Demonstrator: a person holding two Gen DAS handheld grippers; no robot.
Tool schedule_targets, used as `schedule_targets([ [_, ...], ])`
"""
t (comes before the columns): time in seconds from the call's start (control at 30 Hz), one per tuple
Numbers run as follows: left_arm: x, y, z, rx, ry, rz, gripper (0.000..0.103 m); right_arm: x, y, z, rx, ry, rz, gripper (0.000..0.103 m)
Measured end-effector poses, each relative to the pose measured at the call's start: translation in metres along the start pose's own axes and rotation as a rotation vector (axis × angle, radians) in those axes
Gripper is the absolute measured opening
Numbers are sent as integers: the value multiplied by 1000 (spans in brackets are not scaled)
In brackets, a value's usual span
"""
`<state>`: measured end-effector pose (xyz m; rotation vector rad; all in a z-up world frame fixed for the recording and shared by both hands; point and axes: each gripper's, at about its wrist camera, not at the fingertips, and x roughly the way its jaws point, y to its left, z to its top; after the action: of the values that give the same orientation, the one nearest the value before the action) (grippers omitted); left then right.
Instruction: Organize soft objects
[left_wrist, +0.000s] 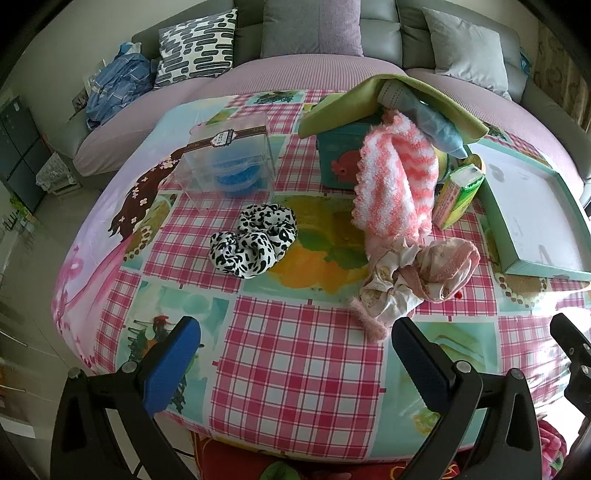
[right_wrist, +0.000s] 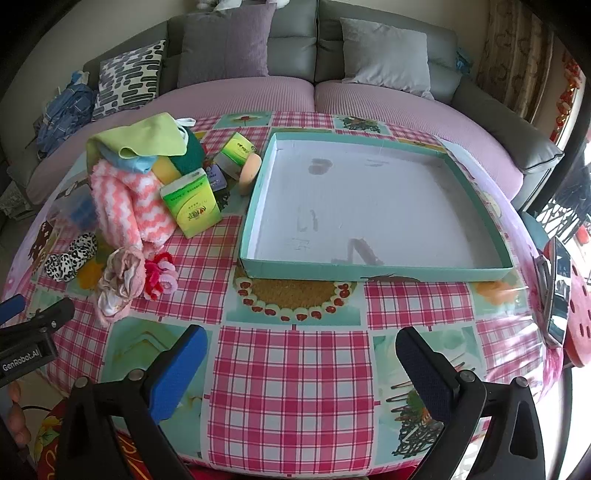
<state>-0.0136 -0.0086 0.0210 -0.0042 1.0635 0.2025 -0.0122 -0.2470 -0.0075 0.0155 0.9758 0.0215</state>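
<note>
Both the left hand-held gripper (left_wrist: 295, 358) and right hand-held gripper (right_wrist: 301, 363) are held spread and empty above the counter (right_wrist: 295, 387). The soft items (left_wrist: 395, 184) are heaped left of the empty tray (right_wrist: 369, 206), presumably for sorting into it.

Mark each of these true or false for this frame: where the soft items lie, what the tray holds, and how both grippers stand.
1. The teal tray holds nothing. True.
2. The left gripper is shut on a sock. False: its jaws stand open with nothing between them.
3. The black-and-white scrunchies lie on the tablecloth, outside the tray. True.
4. The pink-and-white striped fuzzy sock lies flat inside the tray. False: it hangs from the pile of things beside the tray.
5. The right gripper is open and hovers at the near table edge. True.
6. The green tissue pack sits on the sofa. False: it is on the table beside the tray.
</note>
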Motion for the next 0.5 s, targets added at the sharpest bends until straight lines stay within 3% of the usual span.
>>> schedule_targets([
  [0.5, 1, 0, -2, -1, 1, -2, 103, 0, 0, -1, 1, -1, -2, 103],
])
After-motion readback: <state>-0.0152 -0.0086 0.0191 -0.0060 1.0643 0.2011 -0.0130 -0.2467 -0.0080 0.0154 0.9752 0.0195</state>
